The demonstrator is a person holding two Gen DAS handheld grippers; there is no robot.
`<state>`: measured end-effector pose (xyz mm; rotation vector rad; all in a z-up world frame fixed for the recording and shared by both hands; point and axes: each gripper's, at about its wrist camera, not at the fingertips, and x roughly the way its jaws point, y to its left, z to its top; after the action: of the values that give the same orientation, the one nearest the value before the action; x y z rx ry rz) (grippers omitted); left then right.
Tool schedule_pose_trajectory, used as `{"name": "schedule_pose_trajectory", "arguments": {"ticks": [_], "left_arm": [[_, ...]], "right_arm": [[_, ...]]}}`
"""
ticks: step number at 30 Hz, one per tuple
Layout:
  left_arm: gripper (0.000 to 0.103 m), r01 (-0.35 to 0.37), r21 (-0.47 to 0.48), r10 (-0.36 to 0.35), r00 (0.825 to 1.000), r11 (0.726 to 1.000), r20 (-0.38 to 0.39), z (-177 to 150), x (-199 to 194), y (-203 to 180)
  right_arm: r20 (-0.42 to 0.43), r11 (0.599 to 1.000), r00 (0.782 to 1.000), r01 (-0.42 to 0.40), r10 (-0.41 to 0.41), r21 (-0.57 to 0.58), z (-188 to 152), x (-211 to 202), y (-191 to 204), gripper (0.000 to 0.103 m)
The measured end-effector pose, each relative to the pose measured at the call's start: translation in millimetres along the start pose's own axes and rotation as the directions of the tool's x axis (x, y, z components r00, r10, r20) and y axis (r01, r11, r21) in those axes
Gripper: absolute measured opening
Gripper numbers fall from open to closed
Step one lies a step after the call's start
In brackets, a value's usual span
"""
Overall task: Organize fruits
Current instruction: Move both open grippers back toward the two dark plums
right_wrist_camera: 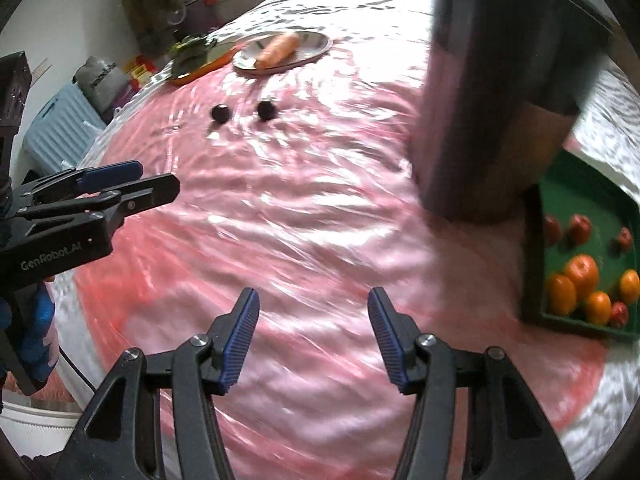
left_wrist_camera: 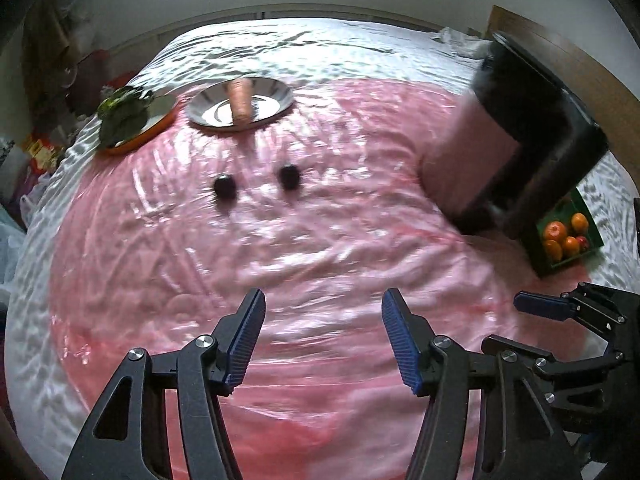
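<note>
Reaching for the two dark fruits is the step I judge to be in hand. Both lie loose on the pink cloth, side by side at about 12 o'clock from the left gripper: one dark fruit to the left, the other dark fruit to the right, well apart from the green tray at 3 o'clock, where oranges and small red fruits already sit. The left gripper stands partly open and holds nothing; the right gripper is likewise parted and empty, hovering over bare cloth. To do this well, each gripper should take the fruit on its own side, so the arms do not cross. The jaws should come down with the fruit centred between the pads, since round fruit on slick, wrinkled cloth would likely roll if nudged off-centre. The metal plate with its carrot and the leafy greens at 11 o'clock are best left alone.
</note>
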<state>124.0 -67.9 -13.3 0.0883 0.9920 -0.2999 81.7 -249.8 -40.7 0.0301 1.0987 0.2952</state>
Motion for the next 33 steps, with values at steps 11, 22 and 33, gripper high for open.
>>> {"name": "schedule_pose_trajectory", "arguments": {"ticks": [11, 22, 33], "left_arm": [[0.058, -0.042, -0.074, 0.041, 0.999, 0.996, -0.014, 2, 13, 50], [0.058, -0.056, -0.152, 0.057, 0.998, 0.987, -0.001, 21, 29, 91], [0.058, -0.029, -0.231, 0.034, 0.999, 0.973, 0.019, 46, 48, 116]], "right_arm": [[0.003, 0.997, 0.999, -0.035, 0.035, -0.063, 35, 27, 34, 0.103], [0.035, 0.994, 0.998, -0.054, 0.058, -0.098, 80, 48, 49, 0.103], [0.067, 0.993, 0.995, -0.073, 0.080, -0.098, 115, 64, 47, 0.103]]}}
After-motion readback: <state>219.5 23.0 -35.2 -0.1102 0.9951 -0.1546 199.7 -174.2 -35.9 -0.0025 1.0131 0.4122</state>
